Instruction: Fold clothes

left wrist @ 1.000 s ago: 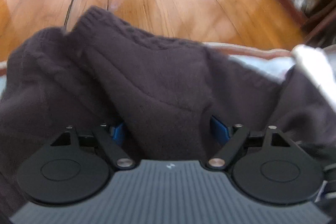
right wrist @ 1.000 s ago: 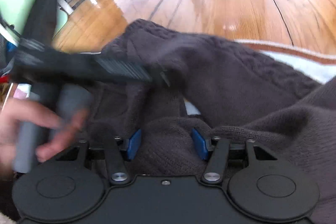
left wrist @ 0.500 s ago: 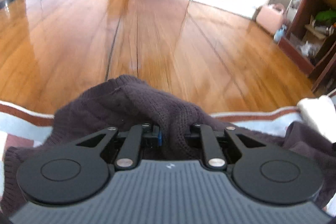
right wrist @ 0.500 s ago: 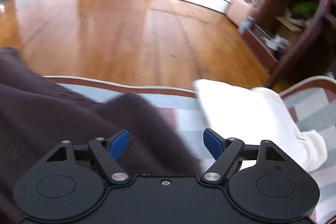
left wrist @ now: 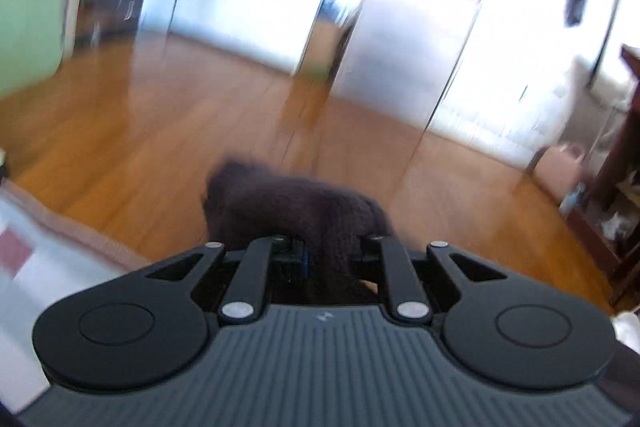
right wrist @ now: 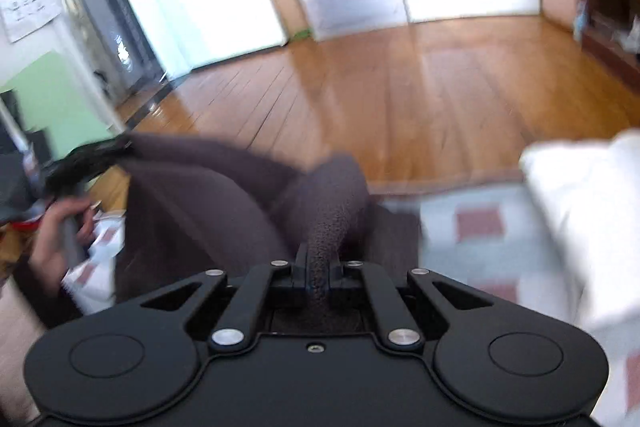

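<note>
I'm clamping my left gripper point(left wrist: 328, 259) and closing my right gripper point(right wrist: 318, 273) on the dark knit sweater point(right wrist: 208, 203) bunched ahead, lifted, folding barely begun.

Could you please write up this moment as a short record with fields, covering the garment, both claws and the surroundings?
garment: dark brown knitted sweater, lifted and stretched between the two claws
left claw: shut on a bunched fold of the sweater
right claw: jaws closing, a narrow ridge of the knit pinched between them
left hand: seen in the right wrist view, holding the left claw's handle
surface: pale blue cloth with reddish squares
other item: white fabric lying on the cloth, at right
background: polished wooden floor
image quality: motion blur in both views
</note>
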The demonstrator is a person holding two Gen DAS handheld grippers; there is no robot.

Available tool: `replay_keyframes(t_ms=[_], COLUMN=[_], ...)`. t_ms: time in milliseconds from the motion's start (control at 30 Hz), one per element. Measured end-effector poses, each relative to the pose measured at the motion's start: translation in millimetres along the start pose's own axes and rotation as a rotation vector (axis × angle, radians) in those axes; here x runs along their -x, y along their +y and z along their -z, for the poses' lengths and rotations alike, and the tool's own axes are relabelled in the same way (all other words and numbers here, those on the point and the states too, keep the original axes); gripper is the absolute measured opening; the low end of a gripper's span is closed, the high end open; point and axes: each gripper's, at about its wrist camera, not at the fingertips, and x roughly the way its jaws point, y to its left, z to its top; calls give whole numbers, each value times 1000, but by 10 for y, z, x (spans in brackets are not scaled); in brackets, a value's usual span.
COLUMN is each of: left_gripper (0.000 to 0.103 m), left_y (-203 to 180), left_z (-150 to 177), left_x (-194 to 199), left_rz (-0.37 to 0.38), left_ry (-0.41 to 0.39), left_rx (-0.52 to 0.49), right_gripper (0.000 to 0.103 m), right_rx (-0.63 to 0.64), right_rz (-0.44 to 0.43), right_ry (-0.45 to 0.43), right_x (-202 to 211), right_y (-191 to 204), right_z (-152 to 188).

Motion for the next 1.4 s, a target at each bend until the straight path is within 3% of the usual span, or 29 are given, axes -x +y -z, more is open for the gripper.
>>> replay_keyframes(t_ms=[67,167,200,267,333,367,400,467,633,667,733,800,933,1067,1133,1233,1300,1367,1400], left_gripper=[14,13,13,14,14,14,14,14,14,14,13,13,13,13,13,13,13,13,13], left_y=[187,185,182,202,221,225,235,267,419,428,477,503,455,527,571,540,530,546,554], left_z=[74,172,151,102,87,80,78,82,108,106,88,58,33,28,31,82,111,121,126], left_x=[-179,-323,-326,-332,-385,-412,-448,-514,-617,-625,-593,-538,-403,-320,-316,-390,-438,-451,-457], left_rz=[-5,-106,-104,-84,-95,-108,-116,-113,-46,-42,-29,-11,-16,55,86,28,-1,-2,-3], left_ry=[94,146,145,142,157,169,184,215,265,268,242,210,143,119,118,140,157,159,160], left_rx=[64,-22,-30,-15,-5,-4,1,24,132,124,126,133,103,172,223,196,181,184,186], right_gripper=[11,14,14,19,34,47,56,62,75,72,14,12,12,10,10,12,11,0,0], right_rx=[-35,-86,-101,-113,-131,-142,-153,-173,-280,-326,-323,-271,-288,-219,-182,-164,-190,-221,-236], right_rz=[-21,-27,-22,-48,-98,-105,-89,-46,90,106,118,112,47,222,360,598,596,577,561], right_ry=[125,280,302,254,162,116,75,4,30,37,13,-72,-396,-588,-573,-400,-374,-371,-355], right_x=[-144,-485,-553,-524,-404,-362,-351,-347,-765,-864,-935,-787,203,1154,1283,969,779,645,578], right_y=[77,37,23,10,26,13,-29,-112,-268,-278,-167,-3,111,224,221,70,-78,-194,-224], right_z=[199,331,316,209,101,35,-45,-196,-142,-55,96,126,-104,-248,-224,-153,-66,-22,-62])
